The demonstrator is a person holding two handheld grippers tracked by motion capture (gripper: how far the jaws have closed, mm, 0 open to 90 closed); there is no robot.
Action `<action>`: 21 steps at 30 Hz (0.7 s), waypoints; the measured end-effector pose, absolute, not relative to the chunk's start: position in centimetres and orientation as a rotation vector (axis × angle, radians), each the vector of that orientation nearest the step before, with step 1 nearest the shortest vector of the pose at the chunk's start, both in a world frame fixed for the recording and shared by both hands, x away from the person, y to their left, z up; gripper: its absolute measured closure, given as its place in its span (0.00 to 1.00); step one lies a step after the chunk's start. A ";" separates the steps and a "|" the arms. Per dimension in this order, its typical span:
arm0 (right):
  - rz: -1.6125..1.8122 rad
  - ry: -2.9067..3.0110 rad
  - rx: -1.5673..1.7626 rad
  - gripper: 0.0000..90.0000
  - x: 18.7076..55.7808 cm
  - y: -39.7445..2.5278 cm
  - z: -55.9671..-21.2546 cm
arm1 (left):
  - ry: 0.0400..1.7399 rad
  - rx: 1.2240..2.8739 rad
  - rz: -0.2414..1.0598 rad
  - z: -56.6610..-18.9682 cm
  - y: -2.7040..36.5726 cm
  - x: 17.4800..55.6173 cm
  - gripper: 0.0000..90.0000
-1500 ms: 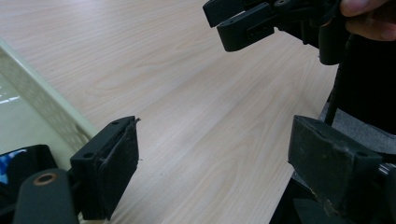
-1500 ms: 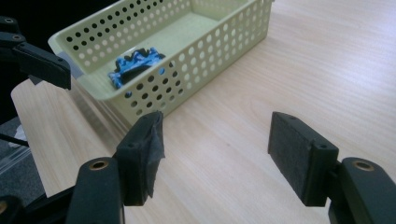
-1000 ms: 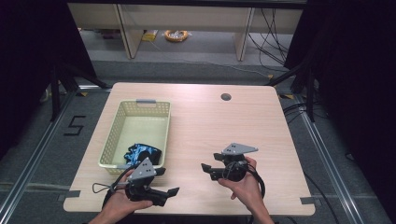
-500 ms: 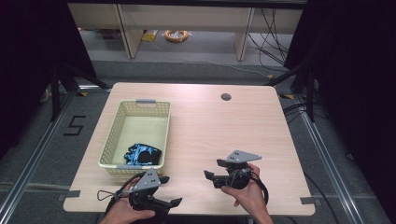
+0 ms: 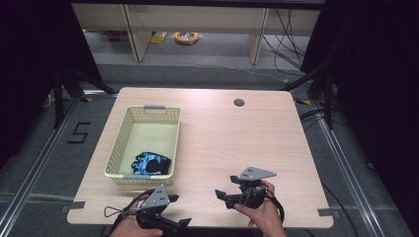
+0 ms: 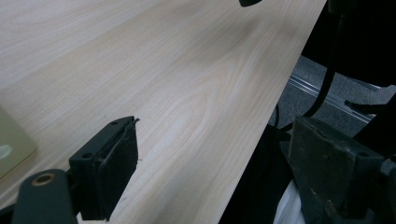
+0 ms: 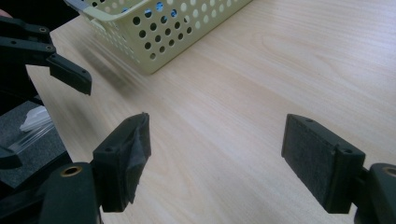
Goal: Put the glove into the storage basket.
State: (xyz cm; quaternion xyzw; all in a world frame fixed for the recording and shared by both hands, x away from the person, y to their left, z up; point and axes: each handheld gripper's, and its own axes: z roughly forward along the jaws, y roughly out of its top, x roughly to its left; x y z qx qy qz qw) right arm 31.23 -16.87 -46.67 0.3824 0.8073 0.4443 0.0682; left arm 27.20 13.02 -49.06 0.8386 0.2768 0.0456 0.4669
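The high view looked from above the person's side, forward and down, and it took in the whole wooden table [image 5: 237, 133] with the floor and shelves behind it. The left gripper view sat very low and close over the table's near edge, facing along that edge towards the right gripper's side. The right gripper view was also low and near the wood, facing leftward to the yellow basket [image 7: 159, 32]. Both views shared the basket [image 5: 143, 143] with the high view.
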 end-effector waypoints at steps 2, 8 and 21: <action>1.342 2.433 1.154 0.27 31.1 -16.9 -46.8 | 0.684 2.069 0.110 -49.3 13.1 27.2 0.17; 1.352 2.445 1.166 0.27 30.7 -17.0 -47.3 | 0.714 2.091 0.092 -49.9 13.0 27.0 0.17; 1.272 2.493 1.156 0.23 29.3 -17.1 -48.2 | 0.744 2.109 0.088 -50.6 13.6 26.8 0.17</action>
